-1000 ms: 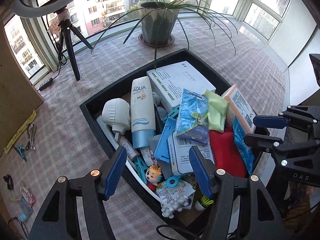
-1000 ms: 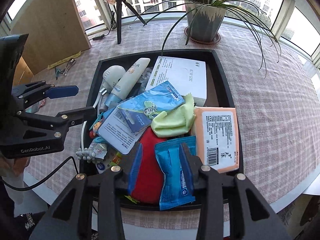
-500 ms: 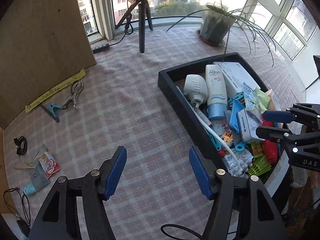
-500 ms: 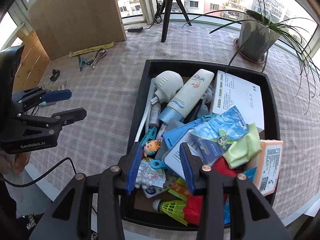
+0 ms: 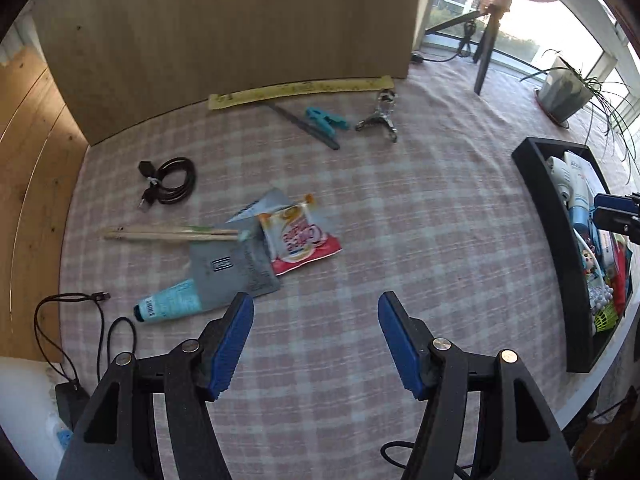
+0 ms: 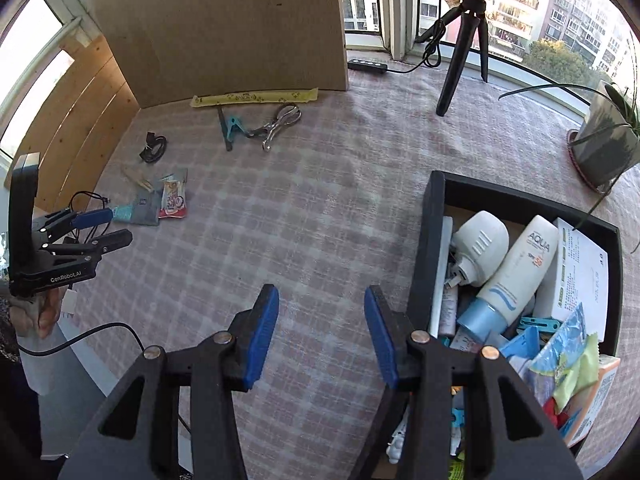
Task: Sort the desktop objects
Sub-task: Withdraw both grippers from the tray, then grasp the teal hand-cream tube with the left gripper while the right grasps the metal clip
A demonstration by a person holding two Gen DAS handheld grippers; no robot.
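Observation:
My left gripper (image 5: 316, 312) is open and empty over the checked cloth. Just beyond its left finger lie a grey pouch (image 5: 236, 264), a red and white snack packet (image 5: 300, 240), a teal tube (image 5: 172, 304) and wooden sticks (image 5: 168, 234). My right gripper (image 6: 318, 304) hangs over bare cloth just left of the black tray (image 6: 434, 240). Its jaws are opening and nothing is between them. The tray holds a white sunscreen bottle (image 6: 520, 272), a white box (image 6: 580, 276), packets and small toys. The left gripper (image 6: 108, 226) also shows at the far left of the right wrist view.
A cardboard board (image 5: 240, 32) stands at the back, with a yellow strip (image 5: 300, 90), a teal clip (image 5: 324, 118) and a metal tool (image 5: 380, 116) before it. A coiled black cable (image 5: 168, 180) lies further left. A tripod (image 6: 464, 40) and potted plant (image 6: 604, 144) stand by the window.
Both grippers have swept left off the tray: the left one now looks at the loose items on the cloth, the right one at the tray's left wall. The right jaws have widened.

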